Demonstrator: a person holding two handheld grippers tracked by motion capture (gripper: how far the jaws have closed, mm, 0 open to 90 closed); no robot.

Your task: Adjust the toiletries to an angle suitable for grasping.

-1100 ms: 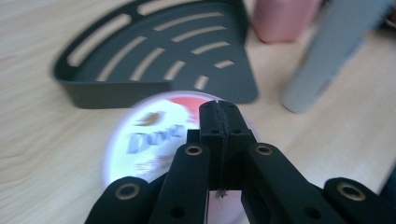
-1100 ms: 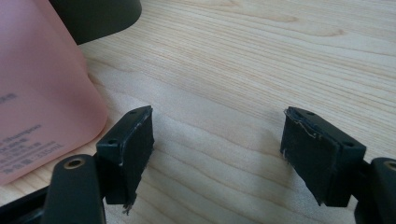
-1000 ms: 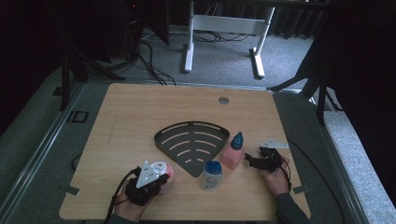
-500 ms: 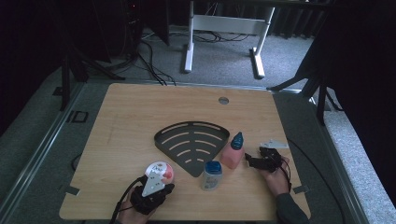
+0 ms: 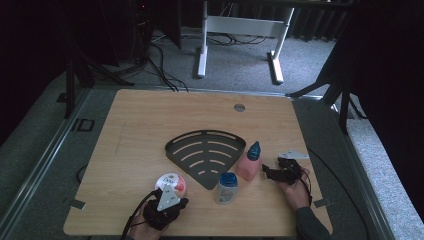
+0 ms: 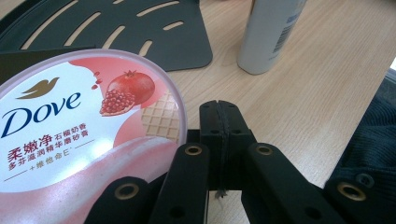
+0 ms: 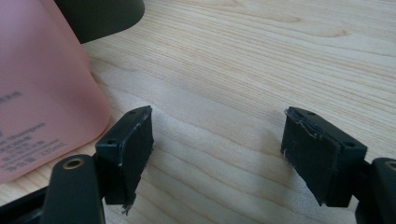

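Note:
A round Dove tub (image 5: 171, 183) with a pink and white lid (image 6: 79, 116) sits near the table's front left. My left gripper (image 5: 169, 197) is just behind it, jaws pressed together (image 6: 220, 109) beside the lid's edge with nothing between them. A pink bottle (image 5: 248, 164) with a blue cap stands at the black fan-shaped rack's (image 5: 205, 152) right corner. My right gripper (image 5: 266, 172) points at that bottle from the right. In the right gripper view its jaws (image 7: 217, 135) stand wide apart over bare wood, with the pink bottle (image 7: 37, 88) just left of them.
A white bottle (image 5: 226, 187) with a blue cap stands at the rack's front tip, and its grey body (image 6: 268, 32) rises beyond the left jaws. The rack's slotted plate (image 6: 107, 28) lies behind the tub. A dark sleeve (image 6: 373, 140) sits at the right.
My left gripper has drawn back from over the tub toward the table's front edge, leaving the lid uncovered. The right gripper has stayed put.

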